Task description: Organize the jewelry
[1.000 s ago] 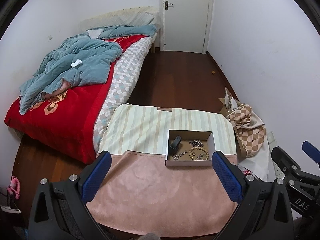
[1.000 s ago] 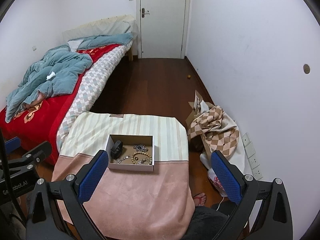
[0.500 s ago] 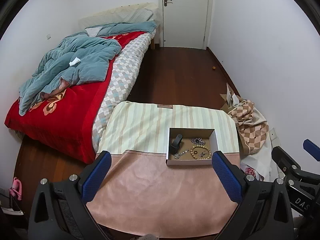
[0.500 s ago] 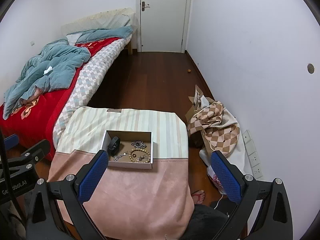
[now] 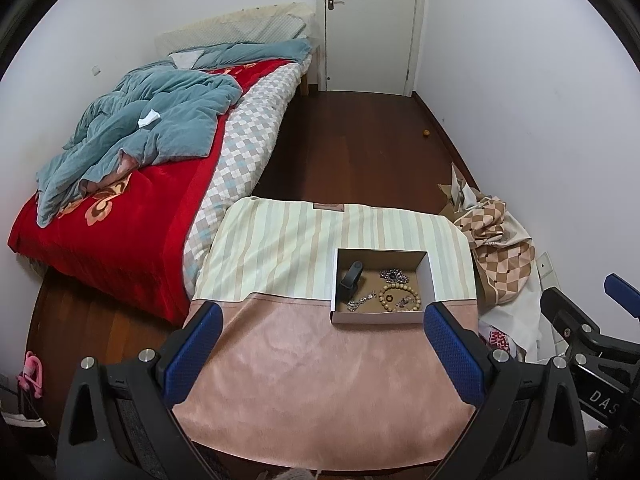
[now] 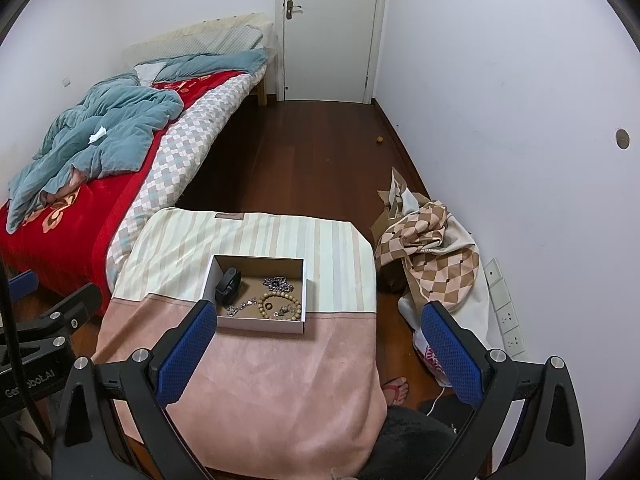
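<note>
A shallow cardboard box (image 5: 430,276) (image 6: 305,280) sits on a small table draped in pink and striped cloth (image 5: 320,380) (image 6: 260,380). Inside lie a black watch (image 5: 350,278) (image 6: 228,286), a wooden bead bracelet (image 5: 400,298) (image 6: 280,306), a dark metal chain (image 5: 394,276) (image 6: 278,282) and a silver chain (image 5: 360,302) (image 6: 240,306). My left gripper (image 5: 324,356) is open and empty, held above the table's near side. My right gripper (image 6: 316,354) is open and empty, above the table's right front edge. Both are well short of the box.
A bed with a red cover and blue quilt (image 5: 152,128) stands at the left. A heap of checked cloth (image 5: 496,248) (image 6: 432,248) lies on the floor by the right wall. A white door (image 5: 370,24) is at the far end. A foot in a sandal (image 6: 396,390) shows beside the table.
Both grippers have tilted and moved slightly, so the table and box sit a little lower and nearer in the views. Nothing in the box has moved. Both grippers stay open.
</note>
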Demonstrator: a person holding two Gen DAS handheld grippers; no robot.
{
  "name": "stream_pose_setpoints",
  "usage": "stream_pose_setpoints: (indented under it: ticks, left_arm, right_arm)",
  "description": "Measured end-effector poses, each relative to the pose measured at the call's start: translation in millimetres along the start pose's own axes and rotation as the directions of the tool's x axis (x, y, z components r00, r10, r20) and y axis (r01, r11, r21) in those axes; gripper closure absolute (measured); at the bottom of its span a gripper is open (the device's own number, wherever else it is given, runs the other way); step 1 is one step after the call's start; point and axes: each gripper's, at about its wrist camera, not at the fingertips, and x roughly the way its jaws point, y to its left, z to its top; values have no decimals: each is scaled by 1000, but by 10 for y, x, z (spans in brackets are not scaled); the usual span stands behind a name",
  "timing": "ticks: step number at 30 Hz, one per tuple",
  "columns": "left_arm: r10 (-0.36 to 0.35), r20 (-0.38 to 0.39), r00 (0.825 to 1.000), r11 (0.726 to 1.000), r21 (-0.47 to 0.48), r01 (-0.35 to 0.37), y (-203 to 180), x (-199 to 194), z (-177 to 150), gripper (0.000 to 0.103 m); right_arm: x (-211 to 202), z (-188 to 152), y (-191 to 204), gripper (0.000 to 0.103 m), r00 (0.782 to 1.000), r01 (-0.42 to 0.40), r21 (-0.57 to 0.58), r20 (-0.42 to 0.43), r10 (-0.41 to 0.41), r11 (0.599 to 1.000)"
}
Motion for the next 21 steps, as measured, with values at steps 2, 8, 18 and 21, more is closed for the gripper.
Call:
stream_pose_setpoints:
  ticks: [2,8,18,21]
  left_arm:
    - [0,-3,1000,1000,-2,0,-2,4,-4,0]
    - [3,-11,1000,1000,-10,-3,7,25,-37,0]
    - [2,-15,1000,1000,-13,-2,14,46,-29,0]
    - [2,-18,1000,1000,-14,-2,10,48,-34,0]
  right_arm:
    - [-3,-14,5,0,1000,2,-4,0,-2,1000]
    - [-4,-37,16,0,1000,0,-8,-6,0,1000]
    - [28,-36,16,0,1000,-2,-12,-14,2,1000]
    - [28,-33,17,0,1000,-2,-11,-15,2,1000]
